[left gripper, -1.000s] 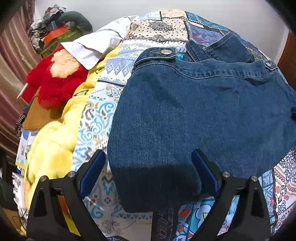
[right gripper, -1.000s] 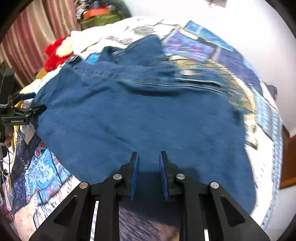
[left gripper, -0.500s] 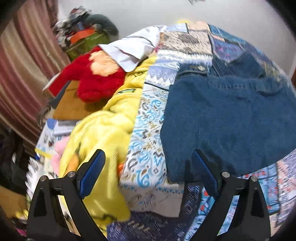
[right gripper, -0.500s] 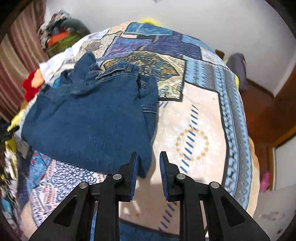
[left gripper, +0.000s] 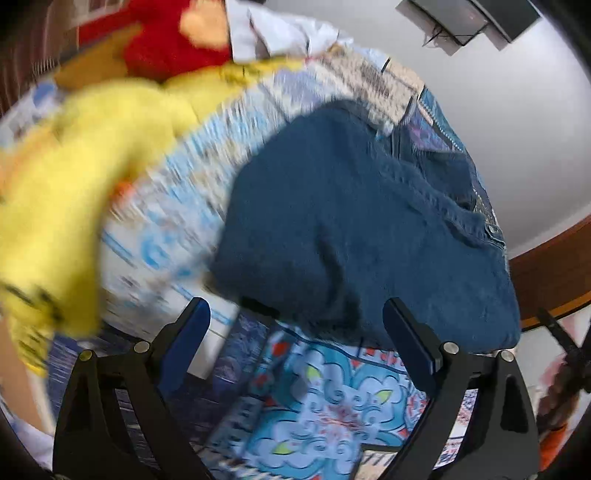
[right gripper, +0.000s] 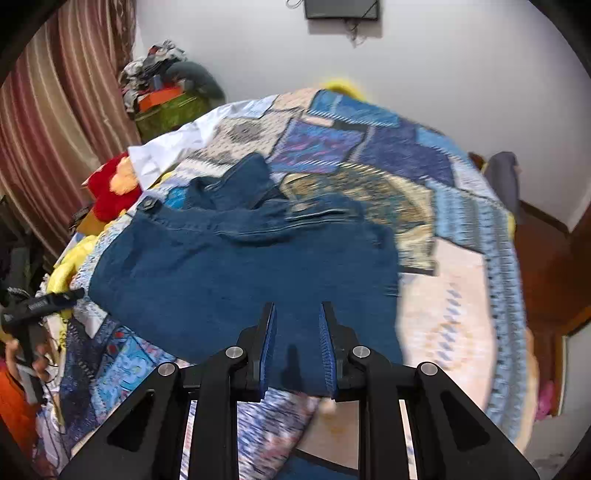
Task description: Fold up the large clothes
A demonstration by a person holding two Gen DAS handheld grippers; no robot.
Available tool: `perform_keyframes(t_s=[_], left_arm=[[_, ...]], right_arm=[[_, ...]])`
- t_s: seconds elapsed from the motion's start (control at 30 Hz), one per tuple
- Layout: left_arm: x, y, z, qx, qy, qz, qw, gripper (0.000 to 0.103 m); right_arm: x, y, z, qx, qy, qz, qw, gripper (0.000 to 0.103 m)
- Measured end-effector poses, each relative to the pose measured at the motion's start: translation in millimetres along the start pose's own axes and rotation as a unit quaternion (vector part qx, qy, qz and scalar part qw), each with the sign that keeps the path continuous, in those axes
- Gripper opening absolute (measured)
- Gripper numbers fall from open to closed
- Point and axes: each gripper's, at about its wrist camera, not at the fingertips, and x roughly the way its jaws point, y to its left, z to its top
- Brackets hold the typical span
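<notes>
A folded dark blue denim jacket (left gripper: 362, 229) lies on a patterned patchwork bedspread (left gripper: 325, 402); it also shows in the right wrist view (right gripper: 243, 280). My left gripper (left gripper: 297, 325) is open wide and empty, just short of the jacket's near edge. My right gripper (right gripper: 297, 332) has its jaws a narrow gap apart and holds nothing, above the jacket's near edge. The left gripper also shows at the left edge of the right wrist view (right gripper: 40, 306).
A yellow plush blanket (left gripper: 74, 177) and a red plush toy (left gripper: 166, 48) lie on the bed's left side, with a white cloth (right gripper: 166, 151) behind. A pile of clutter (right gripper: 166, 92) stands by the striped curtain (right gripper: 55, 129). A wall screen (right gripper: 341, 9) hangs above.
Both grippers pulled back from the jacket and swung around. The left view turned right and is motion-blurred. The right gripper came back over the jacket's near edge. The jacket lies as before.
</notes>
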Motion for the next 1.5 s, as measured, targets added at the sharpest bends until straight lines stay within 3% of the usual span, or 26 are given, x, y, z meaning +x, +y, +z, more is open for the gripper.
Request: perform_keyframes(t_s=[0.17,0.2,0.27,0.37,0.43,0.53,0.57,0.6,0.7,0.8,0.87,0.93,1.1,1.2,1.27,1.33,1.4,1.5], left_arm=[[34.0,6.7,3.0,-0.070,0.042,-0.084,0.9931,0.094],[40.3,9.8,6.4,-0.091,0.043,-0.112,0.9885,0.094],[50.6,15.9,13.5,-0.128,0.045,-0.159,0.9780,0.094],[67.3,27.3,22.8,-0.183,0.039,-0.171,0.9673,0.093],[74.4,26.8,28.5,-0.199,0.033,-0.170,0.9646,0.093],[80.2,14.7,32.7,-0.198,0.010,-0.143,0.9696,0.092],[80.5,6.7,31.9,-0.191,0.001,-0.112,0.9752,0.086],[78.6,0.8,30.7,-0.182,-0.006,-0.082,0.9799,0.073],[68.2,-14.8,24.9,-0.140,-0.026,-0.028,0.9894,0.054],[48.9,-30.8,20.4,-0.095,-0.041,-0.008,0.9946,0.045],[26.6,-52.3,16.5,-0.041,-0.069,0.021,0.9965,0.041],[6.9,-73.5,14.3,0.001,-0.096,0.041,0.9945,0.039],[-43.5,-111.7,6.6,0.094,-0.175,0.084,0.9765,0.037],[-55.3,-124.3,-2.1,0.130,-0.206,0.109,0.9637,0.037],[-51.2,-127.6,-1.6,0.144,-0.200,0.124,0.9611,0.037],[-36.1,-128.9,1.5,0.150,-0.187,0.150,0.9591,0.036],[-30.8,-128.5,1.9,0.159,-0.194,0.177,0.9519,0.035],[-37.2,-133.6,9.3,0.150,-0.198,0.168,0.9538,0.035]], right_arm=[[57.8,8.8,-7.8,0.005,0.062,0.015,0.998,0.019],[71.0,7.3,-12.8,0.012,0.076,0.015,0.997,0.019],[78.0,3.1,-18.2,0.022,0.058,0.024,0.998,0.019],[77.9,-3.8,-19.7,0.031,0.053,0.049,0.997,0.019],[78.3,-10.4,-20.1,0.041,0.053,0.065,0.996,0.019],[78.9,-14.4,-21.5,0.057,0.049,0.081,0.994,0.019],[78.0,-14.1,-22.0,0.056,0.049,0.080,0.994,0.019],[77.9,-12.4,-21.3,0.055,0.050,0.077,0.994,0.019],[74.6,-7.2,-17.3,0.058,0.062,0.065,0.994,0.019],[69.3,-4.3,-11.9,0.069,0.079,0.075,0.992,0.019],[65.1,1.4,-5.3,0.083,0.090,0.114,0.986,0.019],[61.0,13.3,2.6,0.088,0.090,0.145,0.981,0.019],[65.3,66.5,17.2,0.041,0.078,0.170,0.981,0.019],[95.1,105.9,8.7,0.010,0.121,0.190,0.974,0.019],[131.9,130.8,-11.3,-0.011,0.180,0.200,0.963,0.019],[149.3,139.7,-24.0,-0.012,0.187,0.203,0.961,0.018],[148.6,140.2,-18.4,-0.009,0.200,0.202,0.959,0.019],[141.4,124.0,-9.3,0.027,0.234,0.234,0.944,0.019]])
